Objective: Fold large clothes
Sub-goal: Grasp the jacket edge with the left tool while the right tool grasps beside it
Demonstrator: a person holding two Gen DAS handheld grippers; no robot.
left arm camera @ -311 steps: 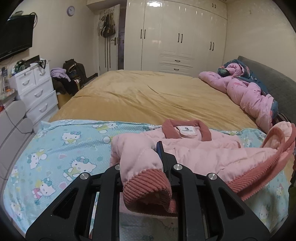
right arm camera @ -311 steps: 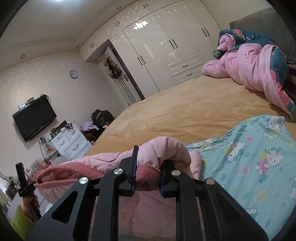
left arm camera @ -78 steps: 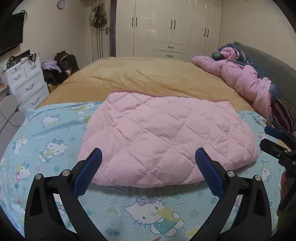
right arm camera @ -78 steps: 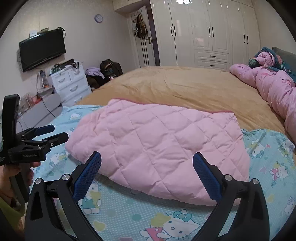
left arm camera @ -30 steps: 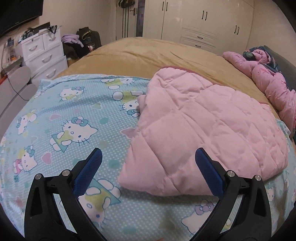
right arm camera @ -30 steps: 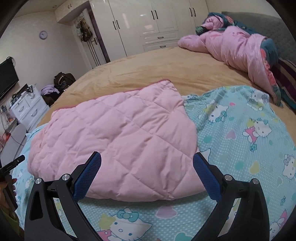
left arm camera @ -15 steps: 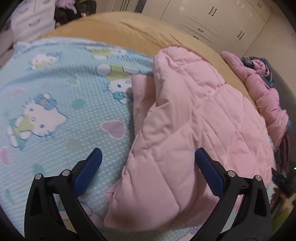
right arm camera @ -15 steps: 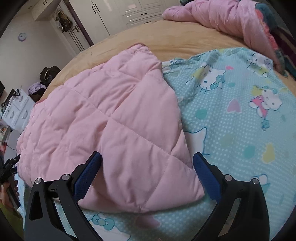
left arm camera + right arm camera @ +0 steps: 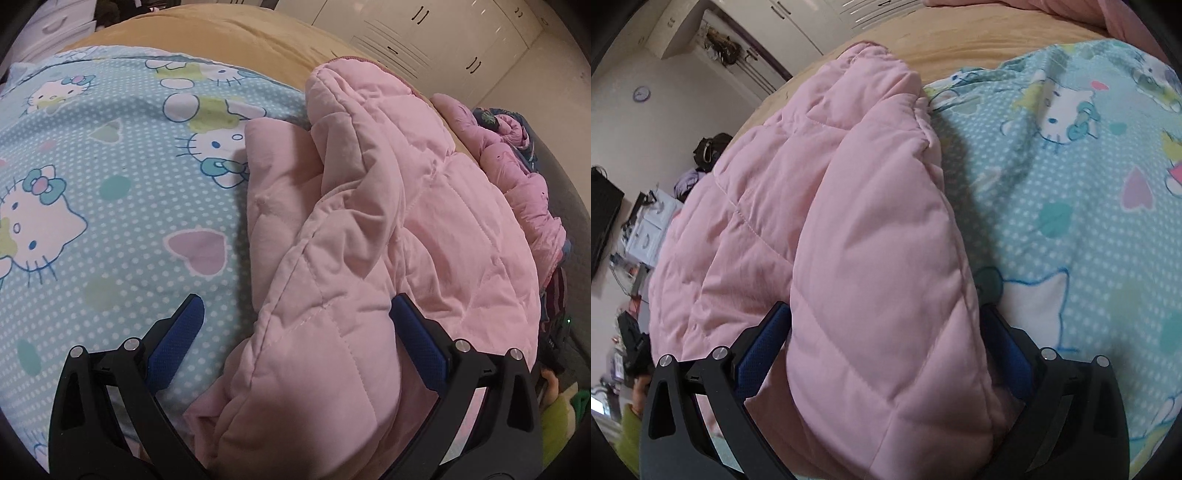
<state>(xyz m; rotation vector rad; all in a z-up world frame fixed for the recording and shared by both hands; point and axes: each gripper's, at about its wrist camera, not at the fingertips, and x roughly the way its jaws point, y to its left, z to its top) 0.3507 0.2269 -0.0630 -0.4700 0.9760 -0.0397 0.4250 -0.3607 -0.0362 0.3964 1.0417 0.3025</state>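
A folded pink quilted jacket (image 9: 388, 236) lies on a light blue cartoon-cat sheet (image 9: 103, 184) on the bed. My left gripper (image 9: 295, 332) is open, its blue-padded jaws wide apart around the jacket's near left corner. In the right wrist view the jacket (image 9: 849, 229) fills the middle. My right gripper (image 9: 882, 343) is open, its jaws either side of the jacket's near right corner, and the puffy fabric bulges between them. The corners' undersides are hidden.
A tan bedspread (image 9: 229, 40) covers the far bed. A bunched pink duvet (image 9: 524, 192) lies at the headboard side. White wardrobes (image 9: 443, 33) stand behind. A TV (image 9: 602, 221) and white drawers (image 9: 646, 232) stand by the left wall.
Both open grippers have moved down and in from above the sheet to the jacket's near corners, so the fabric now sits between their jaws. The jacket's edges look slightly bunched.
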